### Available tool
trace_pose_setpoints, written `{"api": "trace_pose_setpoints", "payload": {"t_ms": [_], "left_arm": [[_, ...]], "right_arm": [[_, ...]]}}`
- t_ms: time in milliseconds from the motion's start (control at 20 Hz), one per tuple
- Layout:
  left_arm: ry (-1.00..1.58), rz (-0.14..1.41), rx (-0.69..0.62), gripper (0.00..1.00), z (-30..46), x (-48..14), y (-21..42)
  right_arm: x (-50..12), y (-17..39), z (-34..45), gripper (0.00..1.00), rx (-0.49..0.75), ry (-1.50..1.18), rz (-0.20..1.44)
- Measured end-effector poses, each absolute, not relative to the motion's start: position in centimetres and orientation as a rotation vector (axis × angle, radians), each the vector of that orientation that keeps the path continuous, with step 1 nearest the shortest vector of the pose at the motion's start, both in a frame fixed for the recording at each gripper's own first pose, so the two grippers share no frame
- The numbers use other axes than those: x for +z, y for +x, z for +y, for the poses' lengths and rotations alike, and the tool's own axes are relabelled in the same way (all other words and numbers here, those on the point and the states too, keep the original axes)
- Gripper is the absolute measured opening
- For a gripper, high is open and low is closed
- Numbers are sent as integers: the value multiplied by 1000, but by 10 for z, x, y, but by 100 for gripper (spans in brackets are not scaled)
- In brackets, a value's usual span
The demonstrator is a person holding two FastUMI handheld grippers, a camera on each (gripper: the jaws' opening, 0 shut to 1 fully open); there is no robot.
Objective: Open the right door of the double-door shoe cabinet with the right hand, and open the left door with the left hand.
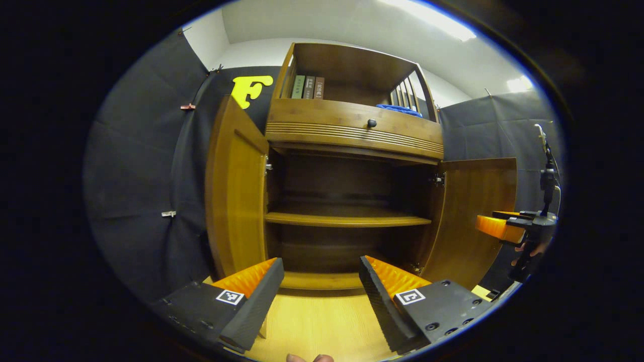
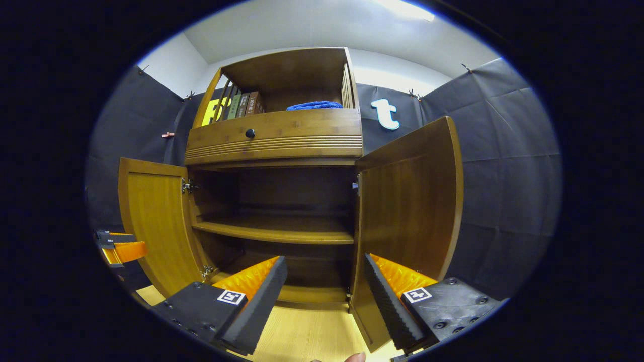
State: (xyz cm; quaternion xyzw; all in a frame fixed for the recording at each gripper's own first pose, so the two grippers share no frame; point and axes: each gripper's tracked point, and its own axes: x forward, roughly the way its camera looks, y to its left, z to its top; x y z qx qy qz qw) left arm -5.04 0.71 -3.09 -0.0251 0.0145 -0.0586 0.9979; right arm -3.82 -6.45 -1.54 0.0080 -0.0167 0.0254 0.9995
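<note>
Wood floor (image 1: 322, 322); books (image 1: 308, 87), blue cloth (image 1: 399, 109) atop cabinet (image 1: 352, 131).

The left gripper (image 1: 321, 296) has two big black fingers (image 1: 251, 306). They are orange and bumpy on the back, and dark and ridged on the inside. Each black base has round screws and a small square tag in black and white. The right gripper (image 2: 326, 301) looks just the same: black fingers (image 2: 390, 306), orange bumpy backs, screws and square tags.
</note>
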Motion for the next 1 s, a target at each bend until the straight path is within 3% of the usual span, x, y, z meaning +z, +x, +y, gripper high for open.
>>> {"api": "trace_pose_setpoints", "payload": {"t_ms": [1000], "left_arm": [[8,2,-97,93,-20,-16,-33]], "right_arm": [[-13,-43,-44,100,34,28,-50]]}}
